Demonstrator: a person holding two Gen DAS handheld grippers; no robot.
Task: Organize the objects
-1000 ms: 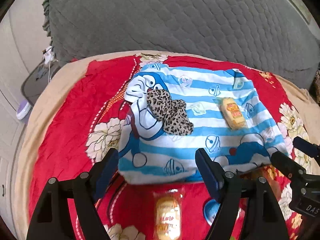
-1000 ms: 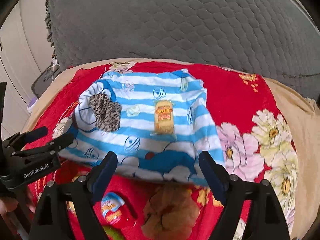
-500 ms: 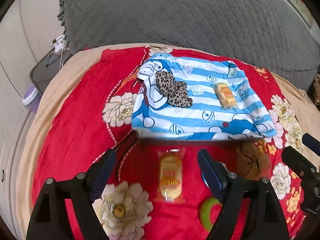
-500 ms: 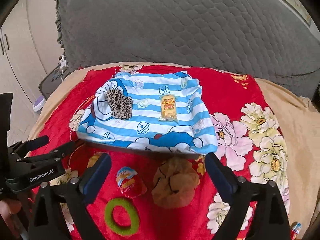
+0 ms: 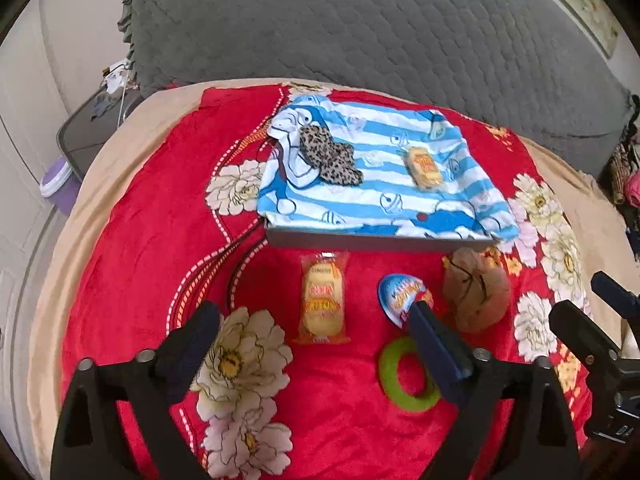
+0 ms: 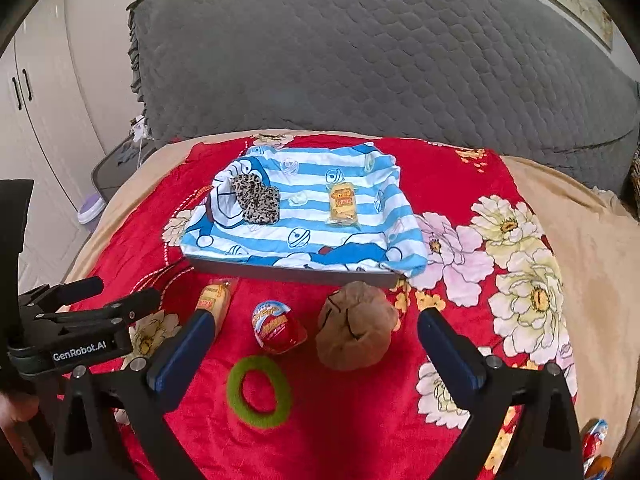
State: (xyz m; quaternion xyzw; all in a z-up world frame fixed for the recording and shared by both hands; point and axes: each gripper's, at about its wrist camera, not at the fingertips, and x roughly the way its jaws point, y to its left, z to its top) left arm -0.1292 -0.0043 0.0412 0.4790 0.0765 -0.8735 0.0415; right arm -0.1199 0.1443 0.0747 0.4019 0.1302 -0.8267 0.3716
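A red flowered blanket is spread over a bed, backed by a grey quilted headboard. A shallow grey tray, draped with a blue-and-white striped cartoon cloth, is seen on it; a leopard-print scrunchie and a small yellow snack packet lie on the cloth. Just in front of the tray are laid a wrapped yellow cake, a blue-lidded cup, a brown lump and a green ring. The left gripper is held wide apart with nothing between its jaws, which have just been opening.
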